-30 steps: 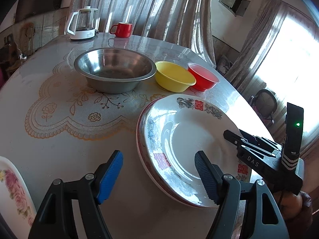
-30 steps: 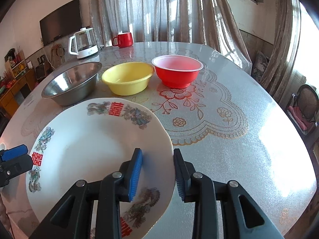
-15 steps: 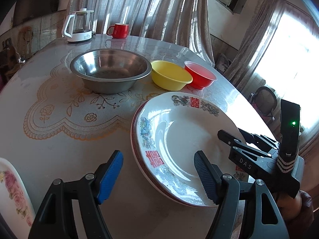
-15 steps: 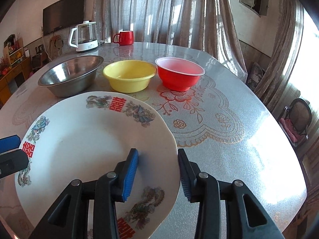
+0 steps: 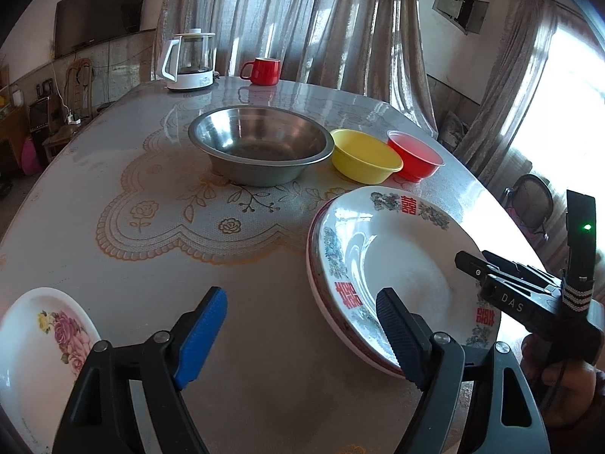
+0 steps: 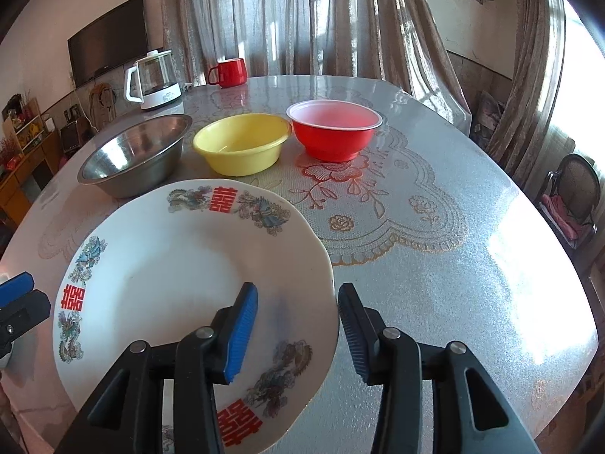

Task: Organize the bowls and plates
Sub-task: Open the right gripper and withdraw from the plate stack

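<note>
The white plate (image 6: 181,276) with red characters and dragon-and-phoenix motifs is seen lying on top of a second plate, whose reddish rim (image 5: 315,295) shows beneath it in the left wrist view; the stack sits on the table (image 6: 435,283) at its near edge. The plate's right rim is straddled by the right gripper (image 6: 298,335), blue pad over the plate's face and black pad beyond the edge, but no pad is pressed on it: the jaws are opening, and the plate is judged to have been set down and let go. The stacking step appears to be finishing (a judgement, not a certainty).

The left gripper (image 5: 302,335) is held just left of the stack, its jaws spread wide and opening further, nothing between them but bare tabletop. A small rose-patterned plate (image 5: 41,344) lies just outside its blue finger, to the lower left, and would probably be gathered next; a clean withdrawal of the right gripper past the rim would be called for first.

Ahead of both grippers, a steel bowl (image 5: 261,147), a yellow bowl (image 6: 242,142) and a red bowl (image 6: 334,128) are lined up side by side, not yet nested. Well beyond them stand a kettle (image 5: 191,60) and a red mug (image 5: 262,71), clear of the work. Nothing is seen blocking the way to the bowls.
</note>
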The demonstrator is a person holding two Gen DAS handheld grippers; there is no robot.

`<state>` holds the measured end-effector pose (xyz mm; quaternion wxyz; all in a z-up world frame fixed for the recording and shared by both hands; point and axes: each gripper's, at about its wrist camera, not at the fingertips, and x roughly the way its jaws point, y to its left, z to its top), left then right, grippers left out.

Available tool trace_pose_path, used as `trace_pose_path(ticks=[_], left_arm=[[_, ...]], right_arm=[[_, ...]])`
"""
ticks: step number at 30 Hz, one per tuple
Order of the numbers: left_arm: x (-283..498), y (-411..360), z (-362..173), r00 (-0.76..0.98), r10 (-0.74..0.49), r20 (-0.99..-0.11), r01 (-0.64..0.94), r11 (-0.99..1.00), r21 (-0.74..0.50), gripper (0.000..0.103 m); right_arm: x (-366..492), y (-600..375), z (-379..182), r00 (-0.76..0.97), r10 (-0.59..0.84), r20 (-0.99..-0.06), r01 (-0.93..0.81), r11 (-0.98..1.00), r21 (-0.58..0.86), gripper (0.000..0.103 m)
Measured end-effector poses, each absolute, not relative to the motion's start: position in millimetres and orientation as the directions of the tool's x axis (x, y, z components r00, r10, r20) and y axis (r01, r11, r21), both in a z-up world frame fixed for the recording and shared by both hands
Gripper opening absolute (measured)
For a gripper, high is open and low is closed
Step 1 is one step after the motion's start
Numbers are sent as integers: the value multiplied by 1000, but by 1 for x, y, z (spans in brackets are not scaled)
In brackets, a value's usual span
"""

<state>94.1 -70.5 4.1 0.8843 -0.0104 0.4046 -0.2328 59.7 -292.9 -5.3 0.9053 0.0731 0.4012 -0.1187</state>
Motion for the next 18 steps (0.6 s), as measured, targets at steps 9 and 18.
trace_pose_path(ticks=[9,18], left_arm=[[92,-41,11,597,-398,-697,349,911,-221,82],[91,-17,14,623,-371,-688,300,926,-227,82]], right_arm=[[63,-296,1,645,-132,-753,295,952,86,54],[53,-305,11,658,-199,-726,366,927,77,54]])
